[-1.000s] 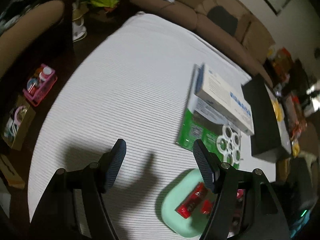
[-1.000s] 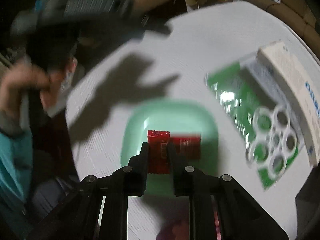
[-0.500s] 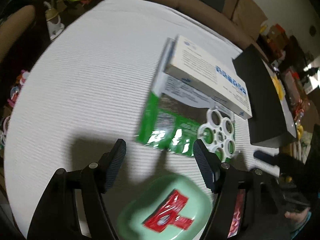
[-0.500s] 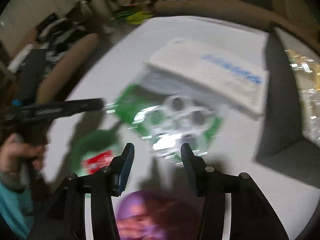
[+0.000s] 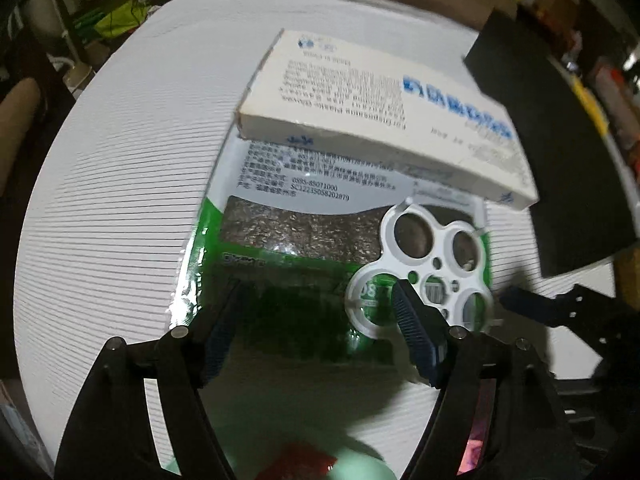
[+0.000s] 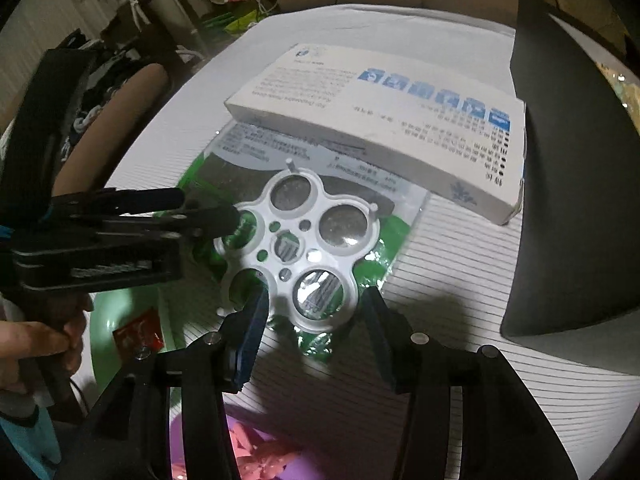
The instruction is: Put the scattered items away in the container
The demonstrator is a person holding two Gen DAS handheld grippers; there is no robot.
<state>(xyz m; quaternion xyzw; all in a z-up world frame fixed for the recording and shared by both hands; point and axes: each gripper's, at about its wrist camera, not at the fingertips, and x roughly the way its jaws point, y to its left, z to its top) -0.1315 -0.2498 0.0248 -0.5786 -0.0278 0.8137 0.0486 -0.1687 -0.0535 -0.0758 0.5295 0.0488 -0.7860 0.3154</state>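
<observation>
above glossy green packet [image 5: 280, 280], left gripper [image 5: 316, 320] opening, right gripper [image 6: 316, 316] released, both empty.

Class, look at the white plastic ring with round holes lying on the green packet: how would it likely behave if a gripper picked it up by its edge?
The white plastic ring looks thin and full of holes, so probably light. Its flat, moulded shape suggests it stays stiff rather than drooping. It lies on the glossy green packet, so a nudge might slide it.

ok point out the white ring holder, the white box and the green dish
white ring holder [image 6: 294, 248], right wrist view, its hub
white box [image 6: 384, 120], right wrist view, printed top face
green dish [image 6: 105, 326], right wrist view, bare rim
</observation>
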